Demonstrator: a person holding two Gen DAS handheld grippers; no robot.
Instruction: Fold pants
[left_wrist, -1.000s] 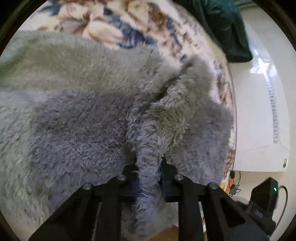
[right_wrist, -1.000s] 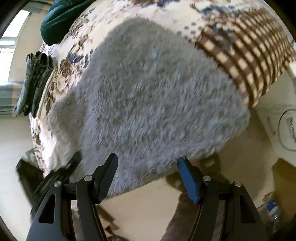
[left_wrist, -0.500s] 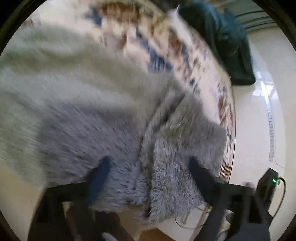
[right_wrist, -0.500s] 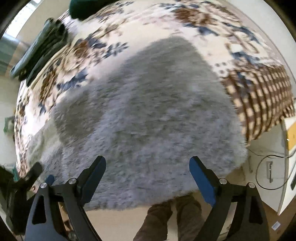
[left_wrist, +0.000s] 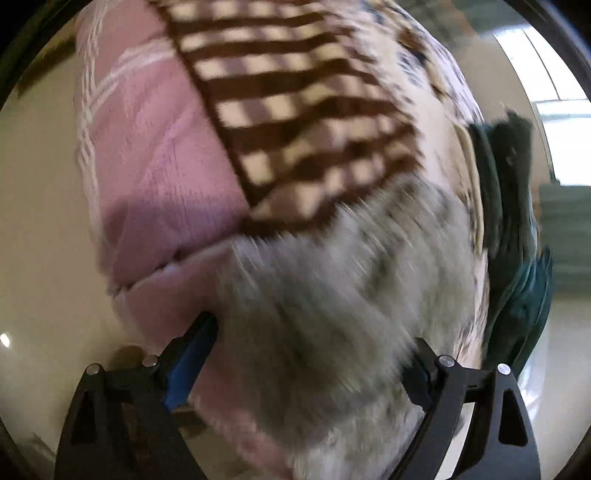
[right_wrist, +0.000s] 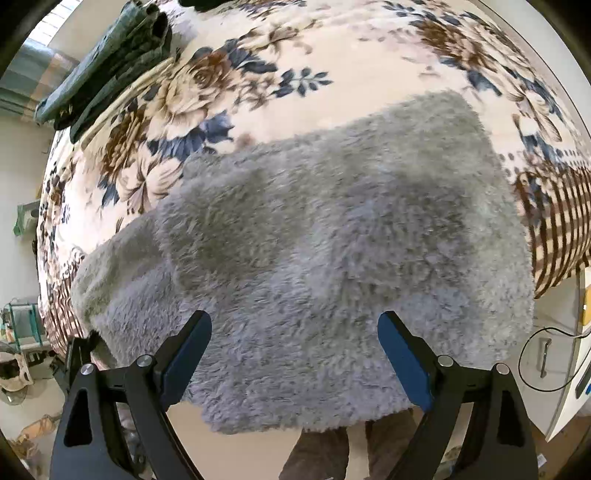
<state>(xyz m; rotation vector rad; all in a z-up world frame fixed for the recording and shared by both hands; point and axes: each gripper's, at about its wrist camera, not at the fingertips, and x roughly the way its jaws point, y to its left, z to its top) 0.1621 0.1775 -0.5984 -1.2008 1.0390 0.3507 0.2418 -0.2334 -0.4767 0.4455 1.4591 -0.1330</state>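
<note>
The grey fluffy pants (right_wrist: 332, 229) lie folded flat on the floral blanket (right_wrist: 258, 55) of the bed, reaching its near edge. My right gripper (right_wrist: 295, 332) is open and empty, fingers spread above the pants' near edge. In the left wrist view the picture is blurred; the pants (left_wrist: 340, 295) fill the lower middle and my left gripper (left_wrist: 314, 339) is open and empty, fingers spread over the cloth.
A dark green folded garment (right_wrist: 107, 62) lies at the far left of the bed; it also shows in the left wrist view (left_wrist: 513, 221). A brown checked blanket border (left_wrist: 295, 110) and a pink quilt (left_wrist: 155, 166) lie beside the pants. A white cabinet (right_wrist: 576, 369) stands right.
My left gripper let go of the pants fold, opened wide and swung toward the checked end of the bed. My right gripper lifted back, staying open.
</note>
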